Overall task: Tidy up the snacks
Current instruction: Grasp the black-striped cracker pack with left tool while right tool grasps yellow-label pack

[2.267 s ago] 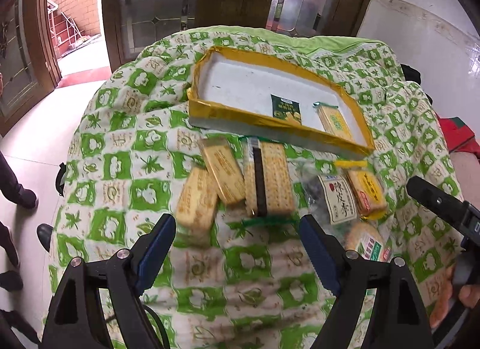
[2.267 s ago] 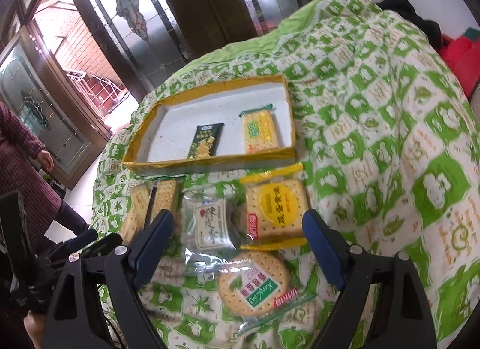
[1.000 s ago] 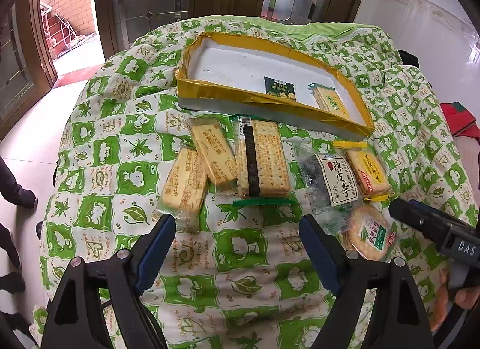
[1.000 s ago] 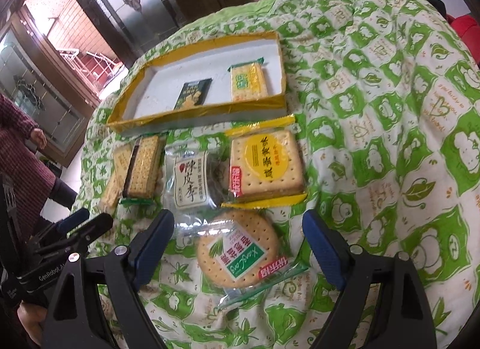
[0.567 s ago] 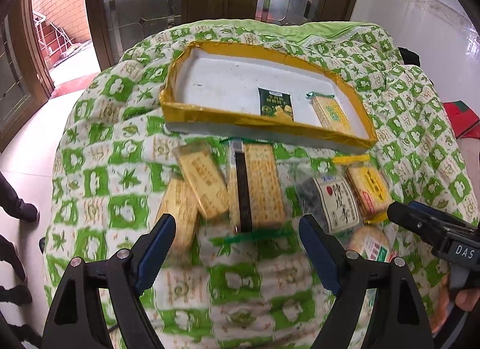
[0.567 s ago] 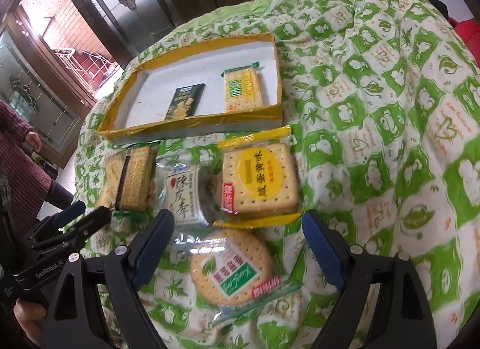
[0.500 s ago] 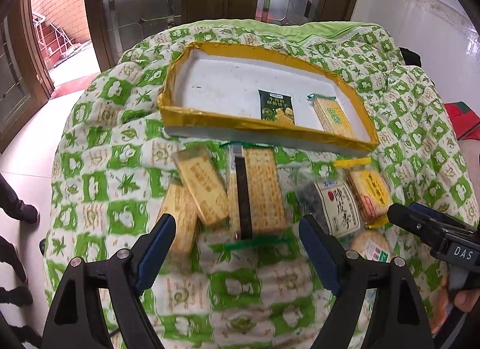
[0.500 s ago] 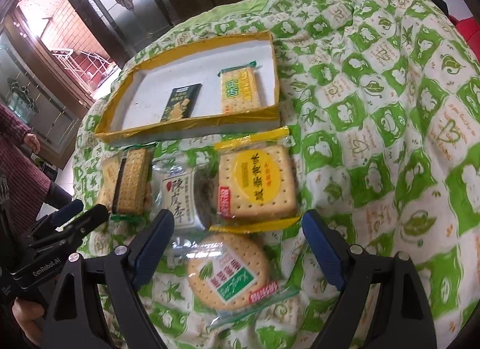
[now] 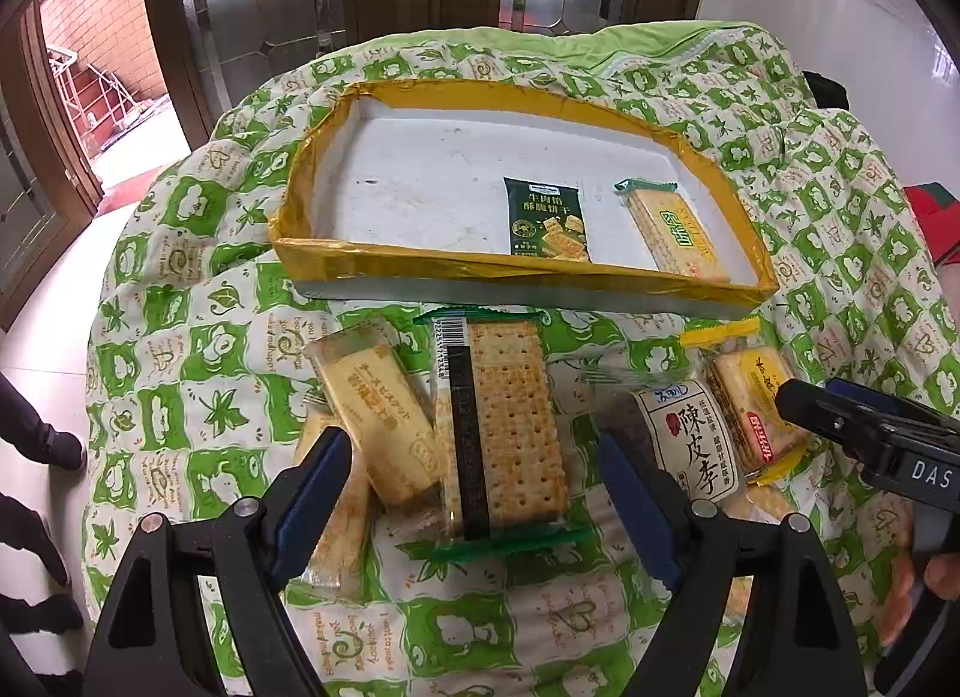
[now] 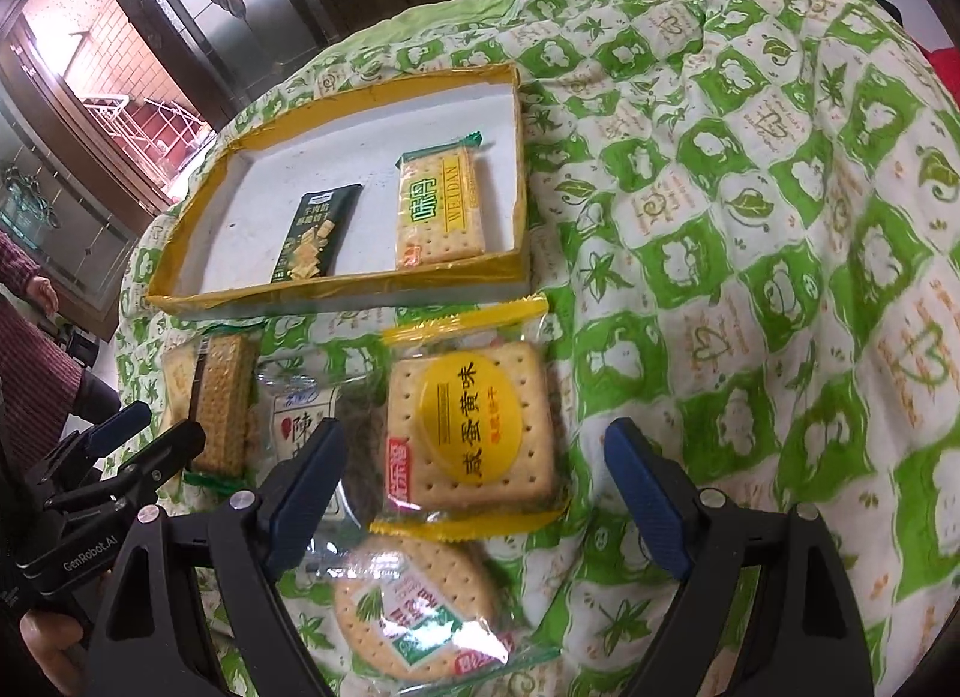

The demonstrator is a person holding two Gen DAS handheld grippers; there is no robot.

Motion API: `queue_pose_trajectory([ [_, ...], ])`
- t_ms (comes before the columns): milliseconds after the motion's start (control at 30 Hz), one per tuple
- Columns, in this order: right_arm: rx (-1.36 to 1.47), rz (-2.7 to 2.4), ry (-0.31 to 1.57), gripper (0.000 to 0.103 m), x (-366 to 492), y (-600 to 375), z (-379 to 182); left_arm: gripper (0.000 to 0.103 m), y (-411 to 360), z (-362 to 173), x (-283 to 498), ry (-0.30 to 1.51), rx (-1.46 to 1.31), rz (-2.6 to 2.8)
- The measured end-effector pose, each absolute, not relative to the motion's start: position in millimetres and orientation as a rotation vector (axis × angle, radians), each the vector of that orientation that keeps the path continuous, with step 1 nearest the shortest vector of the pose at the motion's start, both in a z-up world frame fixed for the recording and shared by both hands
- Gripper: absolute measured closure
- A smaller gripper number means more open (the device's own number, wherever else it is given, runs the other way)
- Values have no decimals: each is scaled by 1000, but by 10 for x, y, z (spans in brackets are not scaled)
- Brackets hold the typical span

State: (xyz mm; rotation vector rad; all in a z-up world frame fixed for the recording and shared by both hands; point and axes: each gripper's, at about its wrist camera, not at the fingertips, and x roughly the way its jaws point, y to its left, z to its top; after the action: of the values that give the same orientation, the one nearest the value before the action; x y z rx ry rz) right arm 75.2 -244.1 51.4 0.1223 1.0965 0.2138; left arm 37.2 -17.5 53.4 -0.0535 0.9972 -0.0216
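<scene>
Snacks lie in a loose row on the green-checked quilt (image 9: pixel 180 397) in front of the yellow-edged tray (image 9: pixel 480 268), and I read them left to right. At far left two pale wrapped biscuit bars (image 9: pixel 375 415) overlap; beside them the long cracker sleeve (image 9: pixel 510 427) sits between the spread, empty jaws of my left gripper (image 9: pixel 474 493). Next comes the clear plum bag (image 9: pixel 690 439), then the square yellow-label cracker pack (image 10: pixel 474 427), framed by my right gripper (image 10: pixel 474 475), jaws likewise wide apart and holding nothing. The round biscuit pack (image 10: pixel 414 613) lies nearest me, just below it. In the tray, a dark green packet (image 10: pixel 315 235) and a green-lettered cracker pack (image 10: pixel 441 211) lie side by side at its right end. I judge every pack light, brittle inside and slick in its film, so I would pinch across the stiff biscuit edges rather than the crinkly end seals, and squeeze gently to avoid cracking them.
</scene>
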Motion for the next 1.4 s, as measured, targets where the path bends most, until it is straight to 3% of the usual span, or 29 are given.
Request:
queue_pose_trajectory([
  [567,40,209,1142,16,839,-2285,272,19,-227,439,483,1010,-38,-31],
  [733,20,204,1147,16,854,-2256,230,34,-251,388,538,1023,-28,-31],
  [900,10,196,1146,23,887,-2251,207,49,-281,330,569,1040,-21,-39],
  [1400,-14,187,1161,28,1020,-2174,85,50,-295,258,650,1053,-50,-46],
])
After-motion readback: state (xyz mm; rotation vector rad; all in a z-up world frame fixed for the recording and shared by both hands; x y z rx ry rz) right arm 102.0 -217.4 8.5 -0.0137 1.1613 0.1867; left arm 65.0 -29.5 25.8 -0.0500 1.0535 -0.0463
